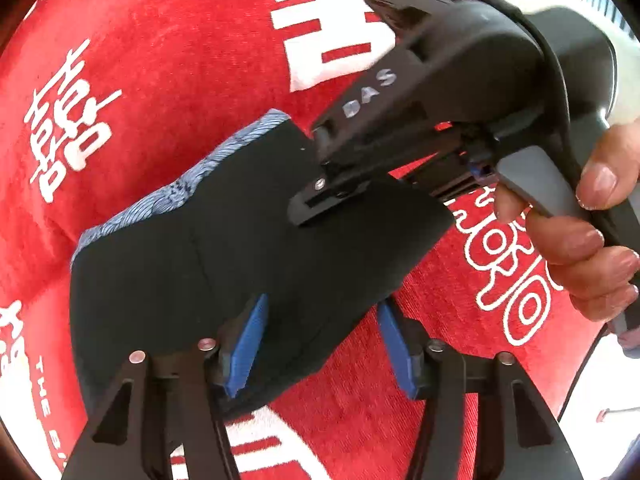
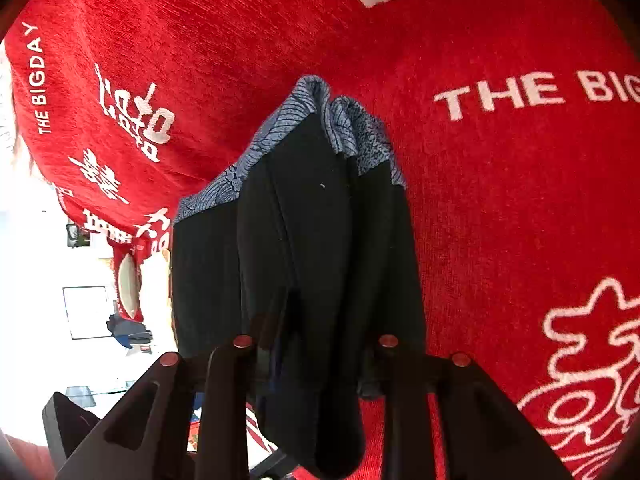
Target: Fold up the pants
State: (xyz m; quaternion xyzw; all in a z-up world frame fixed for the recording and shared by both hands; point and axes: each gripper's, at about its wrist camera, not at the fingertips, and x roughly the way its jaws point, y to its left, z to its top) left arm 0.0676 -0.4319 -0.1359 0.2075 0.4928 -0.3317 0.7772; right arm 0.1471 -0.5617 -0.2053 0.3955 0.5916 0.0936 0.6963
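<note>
The black pants with a blue-grey patterned waistband lie folded on the red cloth. My left gripper is open, its blue pads apart on either side of the pants' near edge. My right gripper reaches in from the upper right, its jaws closed on a fold of the pants at the far edge. In the right wrist view the pants hang in a bunched fold out of my right gripper, with the waistband at the far end.
A red cloth with white lettering and symbols covers the surface in both views. A hand holds the right gripper's handle. Beyond the cloth's left edge in the right wrist view there is a bright room.
</note>
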